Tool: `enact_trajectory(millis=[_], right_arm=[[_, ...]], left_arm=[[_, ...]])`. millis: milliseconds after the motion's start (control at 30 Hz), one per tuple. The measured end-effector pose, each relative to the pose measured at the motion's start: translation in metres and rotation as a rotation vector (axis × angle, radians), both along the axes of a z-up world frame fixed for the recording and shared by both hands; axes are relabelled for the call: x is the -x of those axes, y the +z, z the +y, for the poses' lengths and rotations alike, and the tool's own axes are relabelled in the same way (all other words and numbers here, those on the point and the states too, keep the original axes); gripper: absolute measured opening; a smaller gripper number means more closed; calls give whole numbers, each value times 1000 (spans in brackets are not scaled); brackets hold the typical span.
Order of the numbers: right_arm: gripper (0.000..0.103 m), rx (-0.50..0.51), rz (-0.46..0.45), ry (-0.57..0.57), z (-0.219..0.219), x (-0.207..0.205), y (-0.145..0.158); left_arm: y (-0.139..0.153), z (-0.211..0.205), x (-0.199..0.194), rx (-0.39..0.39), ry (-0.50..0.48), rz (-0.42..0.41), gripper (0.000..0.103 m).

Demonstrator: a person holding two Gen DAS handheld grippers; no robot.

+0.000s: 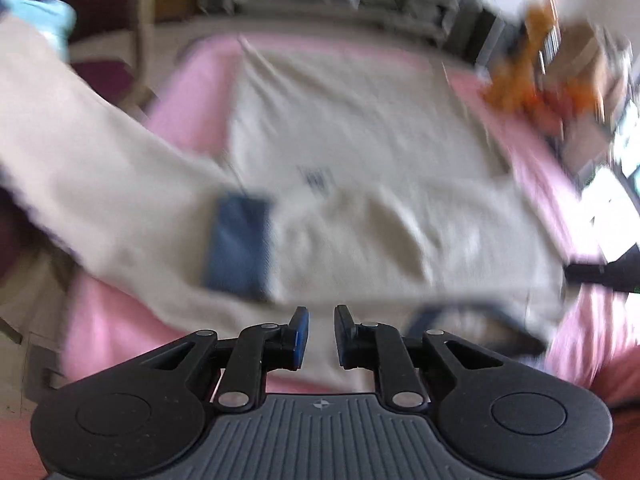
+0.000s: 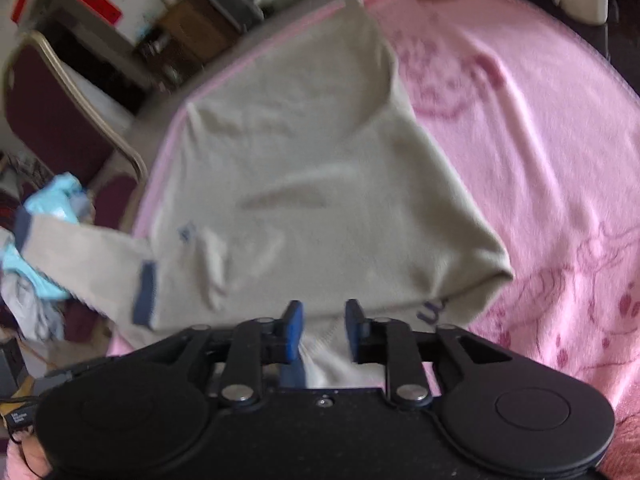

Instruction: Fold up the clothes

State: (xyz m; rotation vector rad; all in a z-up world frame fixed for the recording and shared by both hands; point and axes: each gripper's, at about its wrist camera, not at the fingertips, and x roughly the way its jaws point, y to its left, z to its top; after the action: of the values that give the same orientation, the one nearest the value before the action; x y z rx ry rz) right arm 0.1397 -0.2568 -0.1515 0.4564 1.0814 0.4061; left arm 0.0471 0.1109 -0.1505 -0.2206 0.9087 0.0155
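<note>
Lay spread flat on the pink blanket: beige sweater, soft, light, limp, sleeve trailing off the edge. Best pinched at navy cuff or hem. Both grippers, left and right, with jaws parted, holding nothing.

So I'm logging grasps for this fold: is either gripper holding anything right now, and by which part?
Nothing is held. The left gripper and right gripper both have their jaws apart, hovering at the near edge of the beige sweater.
</note>
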Motion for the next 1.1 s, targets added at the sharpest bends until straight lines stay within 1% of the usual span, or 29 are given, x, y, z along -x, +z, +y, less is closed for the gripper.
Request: enact_trajectory(millis=[100, 133, 167, 200, 233, 333, 400, 500, 567, 600, 667, 733, 833, 900, 967, 1000, 1033, 1067, 1100], right_arm=[[25, -61, -73, -41, 0, 6, 31], [27, -76, -104, -52, 3, 8, 42], [28, -88, -138, -62, 8, 9, 55], [31, -105, -172, -70, 14, 10, 66], [34, -127, -206, -76, 21, 10, 77], [36, -158, -269, -62, 52, 6, 100], [36, -152, -280, -51, 75, 1, 109], [36, -174, -265, -30, 107, -4, 118], [38, -186, -268, 3, 128, -5, 126], [42, -191, -273, 21, 139, -6, 130], [44, -190, -299, 57, 158, -5, 136], [48, -177, -328, 85, 171, -2, 142], [49, -167, -347, 105, 180, 0, 145], [49, -167, -345, 107, 180, 0, 145], [49, -168, -343, 108, 181, 0, 145], [49, -170, -341, 107, 180, 0, 145], [49, -174, -339, 103, 177, 0, 144], [49, -176, -339, 98, 175, 1, 143], [49, -179, -341, 93, 172, 1, 143]], left_arm=[[41, 42, 12, 21, 124, -139, 17], [50, 58, 13, 22, 160, -162, 18], [58, 74, 14, 24, 194, -182, 24], [66, 89, 14, 25, 229, -203, 26], [75, 105, 15, 27, 264, -224, 26], [100, 153, 17, 31, 368, -287, 25], [116, 184, 19, 34, 437, -328, 23], [141, 232, 21, 39, 541, -391, 22], [139, 249, 11, 31, 565, -354, 24], [136, 256, 6, 21, 583, -330, 24], [130, 269, -3, 0, 618, -280, 22], [125, 279, -5, 36, 627, -286, 22], [123, 288, -8, 89, 618, -311, 29], [124, 290, -17, 69, 594, -307, 34], [125, 293, -23, 32, 581, -294, 35], [126, 294, -25, 5, 581, -281, 35], [125, 293, -30, -20, 586, -262, 31], [125, 293, -32, -31, 595, -250, 23], [125, 295, -34, -40, 604, -240, 20]])
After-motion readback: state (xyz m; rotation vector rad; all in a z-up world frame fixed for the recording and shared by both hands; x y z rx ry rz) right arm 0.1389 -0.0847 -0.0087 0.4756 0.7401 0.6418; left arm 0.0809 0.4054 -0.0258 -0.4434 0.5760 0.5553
